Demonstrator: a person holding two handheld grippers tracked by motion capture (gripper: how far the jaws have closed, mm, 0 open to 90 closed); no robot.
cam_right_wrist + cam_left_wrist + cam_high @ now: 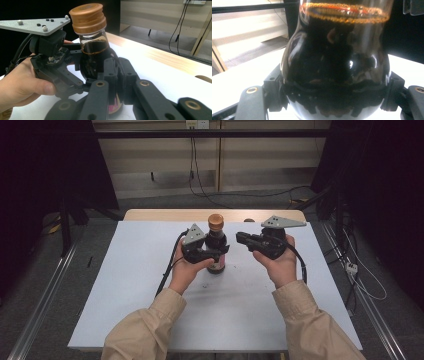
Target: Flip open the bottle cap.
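A round-bellied glass bottle (216, 240) of dark liquid with a brown cap (216, 221) stands upright on the white table (150, 310), near its middle. My left gripper (218, 254) comes in from the left and is shut on the bottle's belly. In the left gripper view the bottle (334, 57) sits between the black pads (274, 87). My right gripper (241, 238) is held level to the right of the bottle, aimed at it, a little apart from it. Its jaws (117, 72) stand together with nothing between them. The bottle (93, 55) rises behind them.
A strip of bare wood (165, 214) runs along the table's far edge. Cables (200, 190) lie on the floor beyond it, and more trail at the right (365, 285). Dark curtains flank both sides. Both sleeves reach in from the near edge.
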